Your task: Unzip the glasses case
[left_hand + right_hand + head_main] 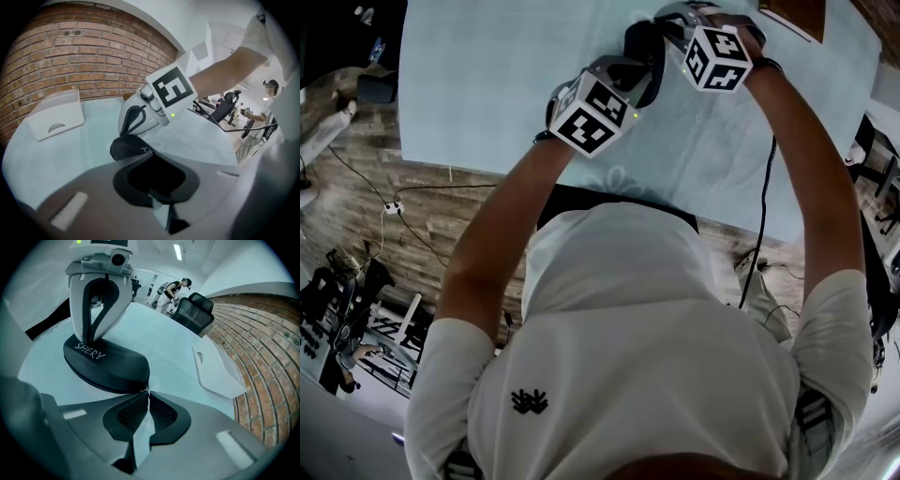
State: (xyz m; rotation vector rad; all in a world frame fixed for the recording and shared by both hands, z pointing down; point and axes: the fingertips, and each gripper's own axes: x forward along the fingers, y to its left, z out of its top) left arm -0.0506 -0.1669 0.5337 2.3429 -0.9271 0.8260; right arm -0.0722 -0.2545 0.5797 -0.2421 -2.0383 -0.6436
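Observation:
A black zip-up glasses case (105,364) with white lettering lies on the pale blue table (487,75). My left gripper (93,341) stands over its far end in the right gripper view, fingers drawn together on the case. In the left gripper view the case (129,147) runs away from my left gripper (154,174), whose jaws clamp its near end. My right gripper (146,392) is shut at the other end, pinching the small metal zipper pull (144,389). In the head view both grippers, left (639,67) and right (654,33), meet at the case (639,45), mostly hidden.
A white plastic tray (218,369) lies on the table by the brick wall (70,51), also seen as the tray (56,115) in the left gripper view. Office chairs (194,312) and people stand beyond the table. A black cable (761,234) hangs at my right.

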